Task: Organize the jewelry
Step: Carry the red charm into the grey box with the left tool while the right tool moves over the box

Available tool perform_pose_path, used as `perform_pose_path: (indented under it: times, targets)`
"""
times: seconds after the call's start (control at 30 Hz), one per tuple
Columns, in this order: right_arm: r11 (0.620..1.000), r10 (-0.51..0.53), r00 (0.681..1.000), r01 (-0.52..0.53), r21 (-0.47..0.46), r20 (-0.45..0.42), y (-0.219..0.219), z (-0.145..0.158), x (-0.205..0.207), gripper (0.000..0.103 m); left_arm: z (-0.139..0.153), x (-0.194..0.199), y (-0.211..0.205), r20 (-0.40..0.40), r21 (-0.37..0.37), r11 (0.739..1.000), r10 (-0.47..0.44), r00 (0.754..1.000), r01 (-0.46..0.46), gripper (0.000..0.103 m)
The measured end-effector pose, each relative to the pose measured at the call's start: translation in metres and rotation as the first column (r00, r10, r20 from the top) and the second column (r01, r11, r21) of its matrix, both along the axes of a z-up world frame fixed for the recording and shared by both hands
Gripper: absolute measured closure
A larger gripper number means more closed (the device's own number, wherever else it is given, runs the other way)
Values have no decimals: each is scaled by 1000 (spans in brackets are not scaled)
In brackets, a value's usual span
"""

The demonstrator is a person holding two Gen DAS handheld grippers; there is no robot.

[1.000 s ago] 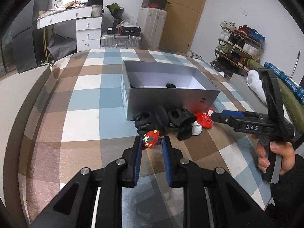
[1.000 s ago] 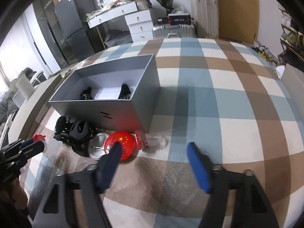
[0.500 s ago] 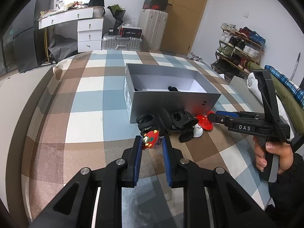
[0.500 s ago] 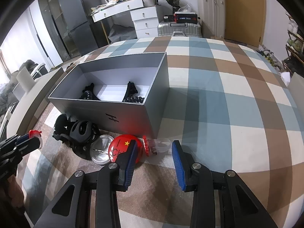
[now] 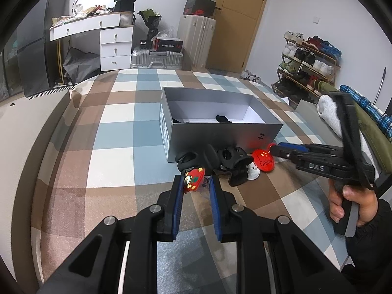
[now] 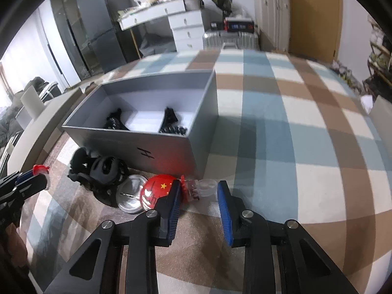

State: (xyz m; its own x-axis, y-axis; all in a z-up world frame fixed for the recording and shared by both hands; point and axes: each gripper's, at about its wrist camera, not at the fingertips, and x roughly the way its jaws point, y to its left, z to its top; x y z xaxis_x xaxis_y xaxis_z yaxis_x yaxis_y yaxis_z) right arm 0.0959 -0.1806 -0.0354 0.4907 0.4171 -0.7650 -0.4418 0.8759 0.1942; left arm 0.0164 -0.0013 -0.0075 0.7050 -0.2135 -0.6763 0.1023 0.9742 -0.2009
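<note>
In the left wrist view my left fingers sit low in the middle of the frame, narrowed onto a red cartoon charm that they hold just clear of the plaid bed cover. Directly above it lies the heap of black hair claws, and behind that the open grey box fills the centre. Right of the heap, the red China badge lies flat, with my right fingers reaching in from the right edge beside it.

In the right wrist view, from the left: the black claws, a silver badge back, the red badge, then a small clear-and-red clip lying in the gap between my right fingers, which are closing around it; the pads do not yet look pressed on it.

I judge this as a double pick-up, one piece secured and the other being grasped. Next, both pieces need lifting over the box's near wall and dropping inside, beside the two black claws in box already there.
</note>
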Motion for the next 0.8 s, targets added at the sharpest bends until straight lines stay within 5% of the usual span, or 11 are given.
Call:
perform_pose_path:
  times: [0.4,0.8]
  targets:
    - [999,16,995,-20,37,99,-10,31,-22,75,6,-1,1,23,-4,1000,16,1000,-16,87]
    - [978,-6,977,-40,206,215,-18,66,-29,75,21,8,-4,98,-8,999,40,994,-39,87]
